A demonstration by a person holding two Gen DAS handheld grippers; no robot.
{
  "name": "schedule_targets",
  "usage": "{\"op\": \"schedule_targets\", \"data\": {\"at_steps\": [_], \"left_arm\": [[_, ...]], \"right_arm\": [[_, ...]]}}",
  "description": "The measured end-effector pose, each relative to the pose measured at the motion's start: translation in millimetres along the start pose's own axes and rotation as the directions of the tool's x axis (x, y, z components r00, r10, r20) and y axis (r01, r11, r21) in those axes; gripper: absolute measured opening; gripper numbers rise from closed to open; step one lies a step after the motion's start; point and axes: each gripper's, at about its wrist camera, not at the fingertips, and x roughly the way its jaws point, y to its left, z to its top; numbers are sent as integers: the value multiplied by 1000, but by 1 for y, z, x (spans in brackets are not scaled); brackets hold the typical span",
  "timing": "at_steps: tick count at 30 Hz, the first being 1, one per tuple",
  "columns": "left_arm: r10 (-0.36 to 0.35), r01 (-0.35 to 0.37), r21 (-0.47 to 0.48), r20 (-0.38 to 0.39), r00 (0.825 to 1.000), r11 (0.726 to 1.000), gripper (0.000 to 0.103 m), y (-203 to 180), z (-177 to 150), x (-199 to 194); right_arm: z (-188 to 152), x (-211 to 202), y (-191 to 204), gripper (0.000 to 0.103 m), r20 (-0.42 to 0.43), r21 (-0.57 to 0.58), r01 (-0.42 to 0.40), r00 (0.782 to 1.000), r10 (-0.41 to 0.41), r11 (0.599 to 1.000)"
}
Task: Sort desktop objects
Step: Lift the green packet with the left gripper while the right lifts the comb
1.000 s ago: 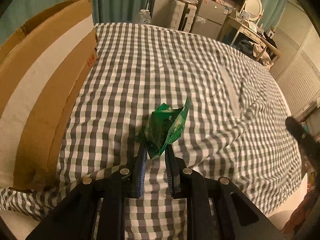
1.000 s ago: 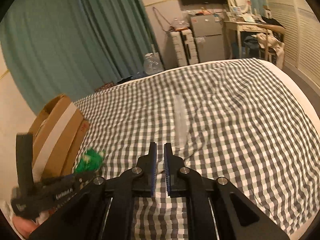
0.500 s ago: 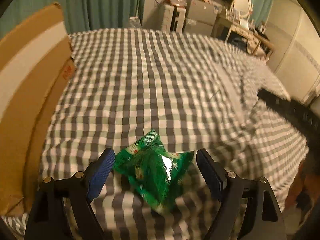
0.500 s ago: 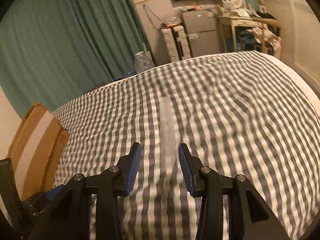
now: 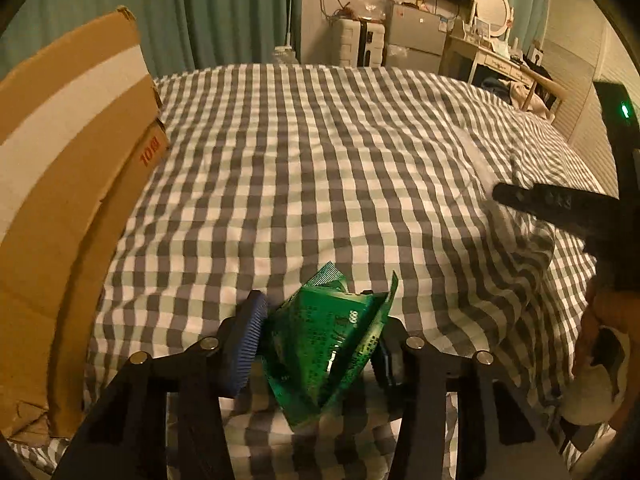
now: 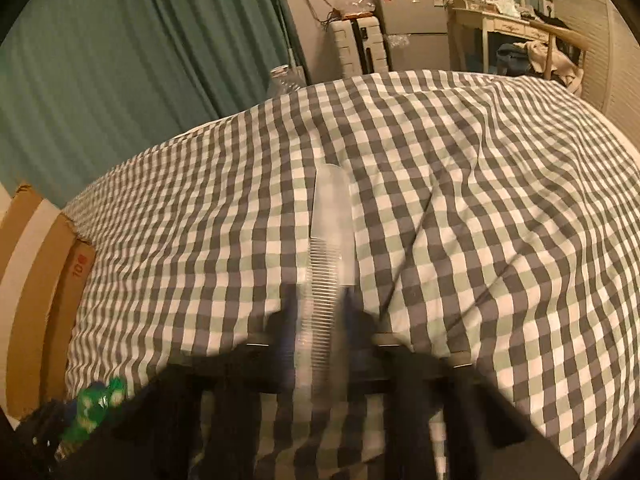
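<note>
While it sits low over the grey-and-white checked bedcover (image 5: 320, 168), the left gripper (image 5: 316, 344) has its blue ribbed fingers (image 5: 246, 344) partly spread on either side of a crumpled green foil snack packet (image 5: 328, 340); the left pad touches the packet, but the right pad is hidden behind it, so a firm pinch cannot be confirmed. Further right, the right gripper (image 6: 316, 328) reaches forward with its fingers straddling the near, toothed end of a clear plastic comb (image 6: 330, 236) lying on the cover; motion blur smears those fingers, so I cannot tell whether they press the comb. At far left stands a brown cardboard box (image 5: 60, 184), cut off by the frame edge.
</note>
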Motion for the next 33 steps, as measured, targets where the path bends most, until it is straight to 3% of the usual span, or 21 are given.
{"op": "schedule_targets", "data": {"at_steps": [3,7,9,10,12,13,18,27,30,33], "left_arm": [[16,-16,-23,-5,1000,1000,46,8,1,-3],[32,-32,-47,-9,999,998,46,16,-2,-13],[35,-36,-66,-12,999,997,46,22,-5,-19],[28,-28,-79,-9,1000,997,46,25,-5,-23],[33,-33,-79,1,999,996,46,28,-6,-30],[36,-35,-70,4,999,997,46,28,-7,-32],[36,-36,-57,11,999,998,46,24,-6,-34],[19,-23,-97,-35,999,995,46,20,-2,-4],[28,-30,-95,-24,999,995,47,17,-1,0],[40,-41,-87,-17,999,995,47,15,1,3]], "right_arm": [[-8,-9,-2,1,-7,33,-3,1000,3,999],[-19,-31,13,1,-23,-39,6,1000,-7,999],[-20,-43,17,3,9,-42,39,999,-39,998],[-20,-53,17,8,33,-38,31,999,-30,999],[-19,-64,16,42,69,-30,20,997,-18,999],[-18,-69,16,43,90,-29,17,996,-14,999],[-14,-63,12,43,87,-31,21,996,-18,999],[-5,3,2,43,-2,-24,32,999,-32,999],[-5,11,2,43,5,-39,36,999,-36,999],[-5,12,6,27,10,-101,94,996,-94,990]]}}
